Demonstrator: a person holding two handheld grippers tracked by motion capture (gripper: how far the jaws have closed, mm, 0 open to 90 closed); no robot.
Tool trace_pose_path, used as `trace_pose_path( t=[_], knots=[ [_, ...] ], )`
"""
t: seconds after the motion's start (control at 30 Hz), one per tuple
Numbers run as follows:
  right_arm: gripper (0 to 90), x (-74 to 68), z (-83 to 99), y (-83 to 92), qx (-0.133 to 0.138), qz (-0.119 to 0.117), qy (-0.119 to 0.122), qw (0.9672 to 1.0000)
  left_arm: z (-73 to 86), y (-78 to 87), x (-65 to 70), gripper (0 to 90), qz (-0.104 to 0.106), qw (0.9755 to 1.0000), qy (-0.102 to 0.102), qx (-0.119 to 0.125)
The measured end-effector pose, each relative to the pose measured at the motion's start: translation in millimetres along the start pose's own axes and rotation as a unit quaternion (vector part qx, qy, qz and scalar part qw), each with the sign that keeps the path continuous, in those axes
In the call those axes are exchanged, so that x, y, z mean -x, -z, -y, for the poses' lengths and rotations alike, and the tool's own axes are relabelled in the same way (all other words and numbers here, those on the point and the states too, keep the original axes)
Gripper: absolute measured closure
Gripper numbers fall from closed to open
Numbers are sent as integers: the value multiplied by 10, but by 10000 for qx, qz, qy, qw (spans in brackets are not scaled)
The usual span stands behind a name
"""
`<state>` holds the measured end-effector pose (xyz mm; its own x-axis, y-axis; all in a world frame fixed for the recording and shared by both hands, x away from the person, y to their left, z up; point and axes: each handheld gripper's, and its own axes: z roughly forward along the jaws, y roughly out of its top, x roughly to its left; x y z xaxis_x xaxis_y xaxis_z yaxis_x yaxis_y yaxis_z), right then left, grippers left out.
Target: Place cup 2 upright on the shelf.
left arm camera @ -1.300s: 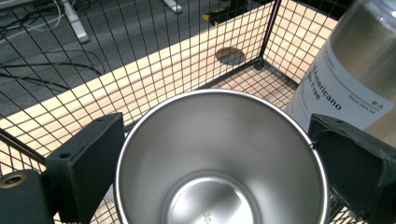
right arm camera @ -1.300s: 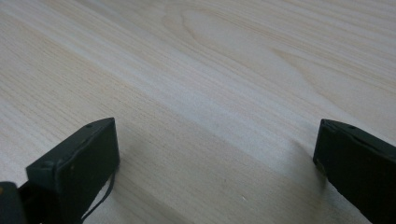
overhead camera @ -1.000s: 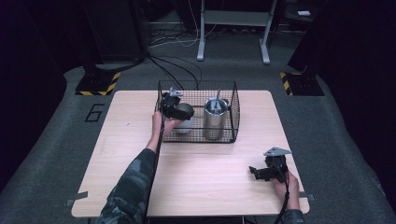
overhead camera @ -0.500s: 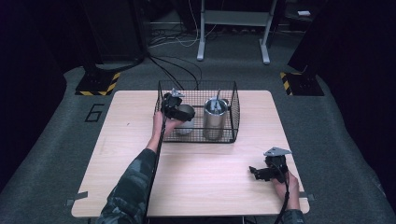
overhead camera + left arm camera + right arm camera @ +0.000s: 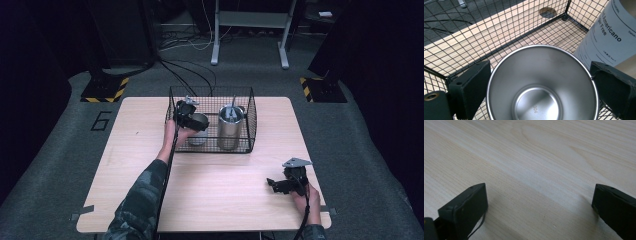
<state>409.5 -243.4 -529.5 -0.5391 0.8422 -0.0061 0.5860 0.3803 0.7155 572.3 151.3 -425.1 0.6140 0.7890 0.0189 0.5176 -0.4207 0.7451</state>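
We see a pale wooden table (image 5: 150, 165) with a black wire basket (image 5: 247, 120) on it. Inside the basket, a small shiny steel cup (image 5: 541, 85) sits just beside a tall steel can (image 5: 230, 131). Our left gripper (image 5: 541, 82) has its jaws wide apart around the cup. Outside the basket, well away, our right gripper (image 5: 540, 207) rests open.

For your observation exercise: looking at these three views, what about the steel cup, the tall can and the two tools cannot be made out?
- Steel cup: near rim cut off by the bottom edge, left gripper view; outer wall hidden by its own rim.
- Tall can: label cut by the right edge, partly unreadable; small print too fine.
- Left tool: jaws hidden under its body, high view.
- Right tool: jaw tips cut by the frame edge, right gripper view.
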Motion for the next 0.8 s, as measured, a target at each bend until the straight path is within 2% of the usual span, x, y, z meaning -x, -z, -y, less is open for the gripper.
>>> trace_pose_path(
  t=[0.17,0.33,0.47,0.67,0.7,0.8],
  knots=[
    [0,0,0,0,0,0,0,10000,0,-6,14,61,1,10000,50,2],
    [0,0,0,0,-1,0,1,10000,2,8,14,59,-52,9999,45,-133],
    [0,0,0,0,0,0,0,10000,-8,17,33,53,-35,9999,45,-110],
    [0,0,0,0,1,-1,1,10000,-55,107,59,17,-103,9999,17,-20],
    [0,0,0,0,-1,1,1,10000,-63,161,57,14,-113,9999,25,15],
    [0,0,0,0,-2,-1,0,10000,-68,224,51,11,-63,10000,-37,33]
  ],
)
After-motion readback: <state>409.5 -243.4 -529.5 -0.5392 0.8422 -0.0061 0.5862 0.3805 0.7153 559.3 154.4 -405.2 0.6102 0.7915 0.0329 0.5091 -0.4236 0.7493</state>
